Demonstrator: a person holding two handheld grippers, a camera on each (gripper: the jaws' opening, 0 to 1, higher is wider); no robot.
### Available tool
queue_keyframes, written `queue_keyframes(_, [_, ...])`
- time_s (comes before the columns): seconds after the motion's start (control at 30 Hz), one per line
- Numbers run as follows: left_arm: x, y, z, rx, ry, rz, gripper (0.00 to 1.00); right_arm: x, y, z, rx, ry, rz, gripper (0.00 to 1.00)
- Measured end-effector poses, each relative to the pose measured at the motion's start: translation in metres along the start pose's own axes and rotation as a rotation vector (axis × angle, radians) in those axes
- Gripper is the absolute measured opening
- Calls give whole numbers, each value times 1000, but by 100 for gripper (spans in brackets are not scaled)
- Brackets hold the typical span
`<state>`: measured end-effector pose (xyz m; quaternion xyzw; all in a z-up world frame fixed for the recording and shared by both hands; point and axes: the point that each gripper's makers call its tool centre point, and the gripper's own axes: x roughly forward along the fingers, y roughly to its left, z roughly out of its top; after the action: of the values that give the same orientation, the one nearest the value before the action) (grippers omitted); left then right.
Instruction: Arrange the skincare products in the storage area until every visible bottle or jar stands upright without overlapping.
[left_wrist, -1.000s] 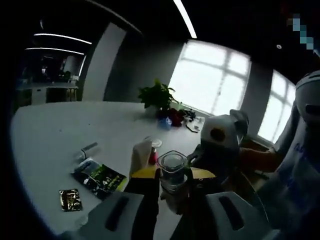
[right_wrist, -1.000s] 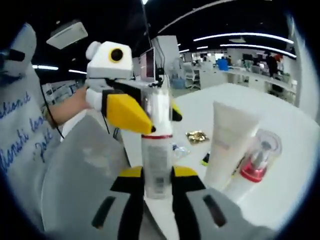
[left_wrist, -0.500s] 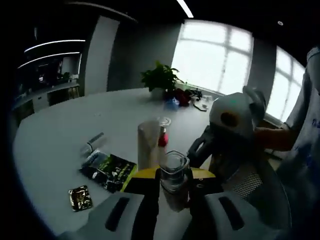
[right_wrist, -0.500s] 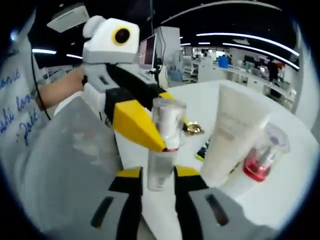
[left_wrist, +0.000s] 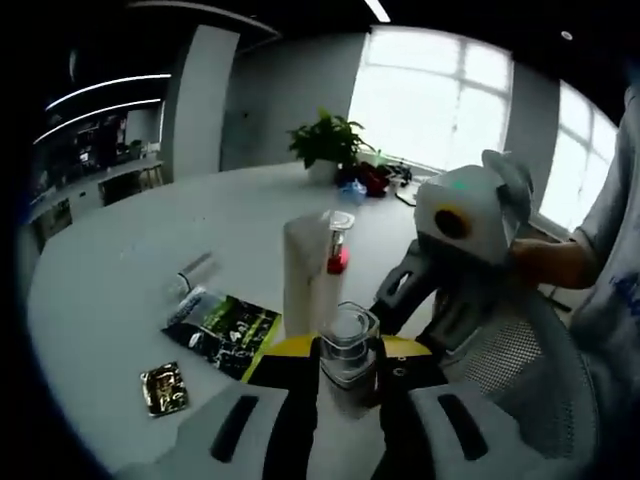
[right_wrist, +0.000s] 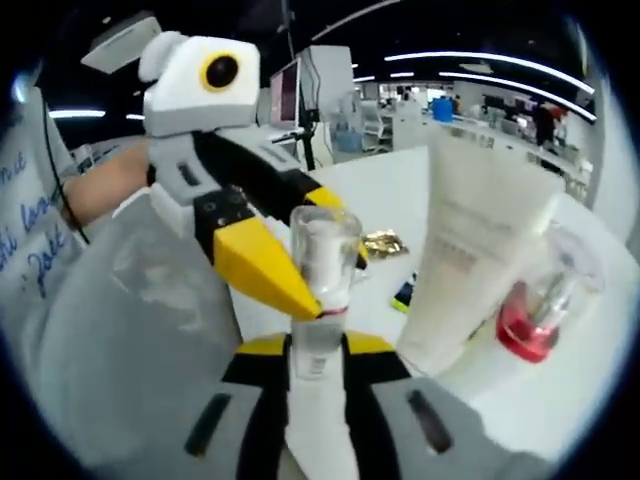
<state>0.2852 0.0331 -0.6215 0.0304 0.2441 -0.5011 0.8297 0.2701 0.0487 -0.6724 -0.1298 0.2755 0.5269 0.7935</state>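
Left gripper view, left to right: a small gold sachet (left_wrist: 165, 388) lies flat on the white table (left_wrist: 120, 270), a dark green-printed packet (left_wrist: 222, 330) beyond it, and a pale tube-like item (left_wrist: 190, 272) farther off, too blurred to identify. Near centre, the left gripper (left_wrist: 348, 372) has its yellow-tipped jaws closed on the clear-capped bottle (left_wrist: 349, 345); the bottle's lower body is hidden between the jaws. Just behind stand a white tube (left_wrist: 302, 275) and a red pump bottle (left_wrist: 337, 250), upright and close together; contact between them cannot be determined. The right gripper (left_wrist: 462, 235) enters from the right, its jaw tips hidden behind the held bottle. A potted plant (left_wrist: 330, 142) sits at the far edge. Right gripper view: the left gripper (right_wrist: 262, 262) comes in from the left, clamping the bottle's cap (right_wrist: 324, 252). The right gripper (right_wrist: 316, 362) pinches the same bottle's lower body, the base cut off from sight. To the right, the white tube (right_wrist: 475, 260) overlaps the red pump bottle (right_wrist: 540, 305), whose base is indistinct.
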Motion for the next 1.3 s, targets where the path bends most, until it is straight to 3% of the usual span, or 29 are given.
queue_keyframes(0.3, [3, 6, -7, 8, 25, 3, 18, 8, -7, -6, -87, 11, 38, 18])
queue_keyframes(0.67, [11, 7, -25, 51, 95, 5, 19, 23, -8, -20, -175, 56, 67, 17])
queue_keyframes(1.1, [9, 6, -30, 108, 97, -9, 20, 25, -7, -23, -265, 56, 61, 18])
queue_keyframes(1.17, [10, 6, -32, 142, 96, -3, 24, 25, -6, -23, -274, 58, 62, 18])
queue_keyframes(1.23, [9, 11, -38, 169, 136, 16, 33, 25, -5, -24, -307, 67, 57, 18])
queue_keyframes(1.3, [9, 11, -45, 203, 173, 12, 34, 25, -6, -24, -307, 68, 58, 18])
